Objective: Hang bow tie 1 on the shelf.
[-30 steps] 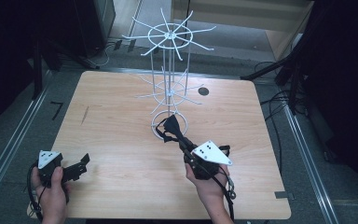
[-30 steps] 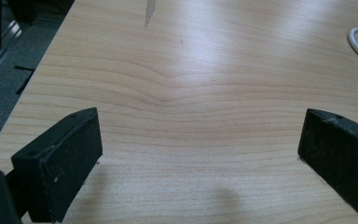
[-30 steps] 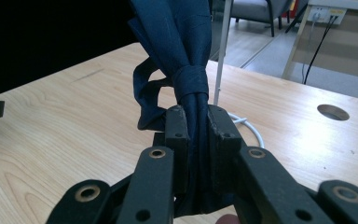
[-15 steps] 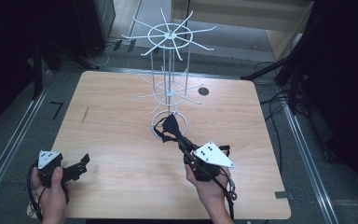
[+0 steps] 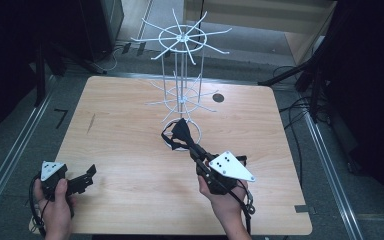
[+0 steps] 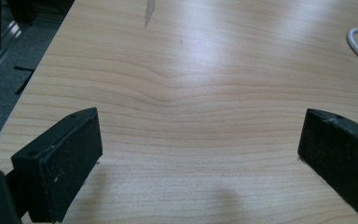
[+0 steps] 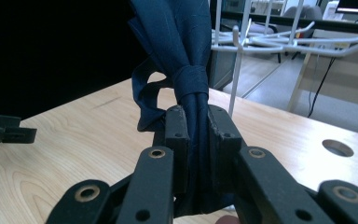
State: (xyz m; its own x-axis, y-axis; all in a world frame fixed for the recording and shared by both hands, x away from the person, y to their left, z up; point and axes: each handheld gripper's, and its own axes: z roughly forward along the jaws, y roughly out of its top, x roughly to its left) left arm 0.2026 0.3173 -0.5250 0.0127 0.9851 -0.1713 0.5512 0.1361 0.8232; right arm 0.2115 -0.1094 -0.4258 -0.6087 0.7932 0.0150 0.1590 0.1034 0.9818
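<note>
From above, the right tool grips a dark knotted tie at the white wire rack's base; the left tool rests apart. Its own view shows jaws wide over pale woodgrain table. The right tool's view shows woven navy cloth pinched below the knot.

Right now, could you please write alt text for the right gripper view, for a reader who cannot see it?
The right tool is shut on a dark blue knotted necktie, gripping it just below the knot, above a light wooden table. Behind stands a white wire rack; the other tool shows at the left edge.
</note>
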